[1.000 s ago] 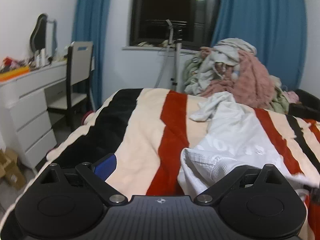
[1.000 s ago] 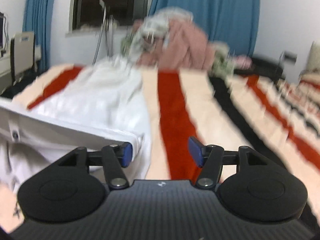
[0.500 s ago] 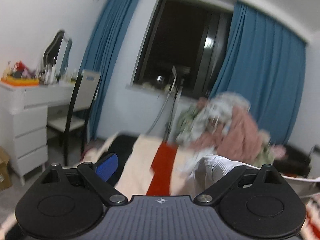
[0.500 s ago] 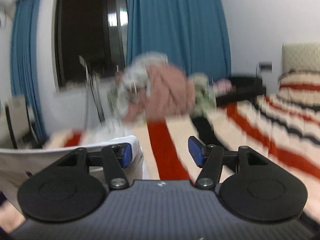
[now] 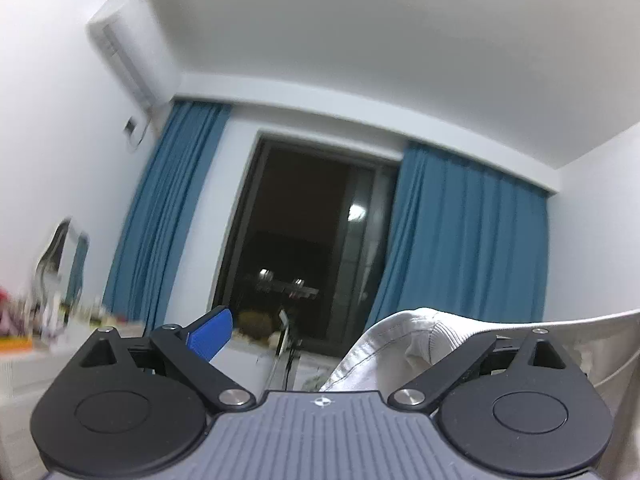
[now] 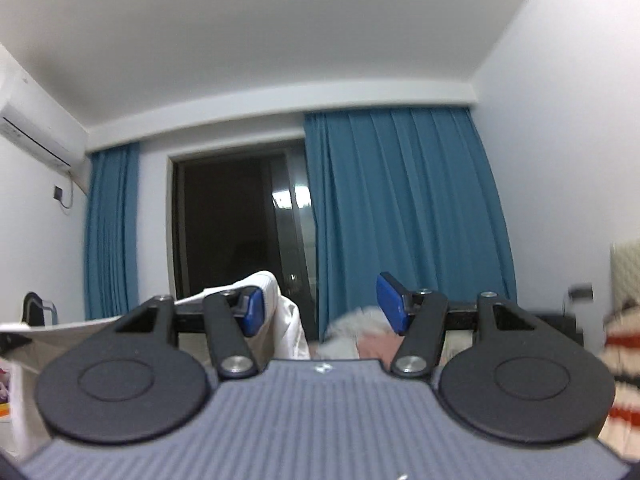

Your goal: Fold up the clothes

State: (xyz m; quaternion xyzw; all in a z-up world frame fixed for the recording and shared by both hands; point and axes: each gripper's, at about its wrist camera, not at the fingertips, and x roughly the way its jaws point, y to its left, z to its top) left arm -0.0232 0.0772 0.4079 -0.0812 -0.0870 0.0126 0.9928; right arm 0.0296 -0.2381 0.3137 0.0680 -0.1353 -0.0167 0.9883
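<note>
White garment (image 5: 394, 350), ribbed at its stitched hem, drapes over the right finger of my left gripper (image 5: 360, 336); the fingers stand wide apart, pinching nothing I can see. On my right gripper (image 6: 320, 308), likewise spread, the same soft cloth (image 6: 280, 312) hangs on the left blue pad (image 6: 253, 312). Beyond the garment: pleated blue curtains (image 6: 404, 208) flanking a dark window (image 5: 304, 240). Beside it, a fuzzy pink pile (image 6: 372, 340).

A home bedroom — blue curtains (image 6: 404, 208), dark window (image 5: 308, 240), wall air conditioner (image 5: 124, 64), striped bedding (image 6: 620, 380).
</note>
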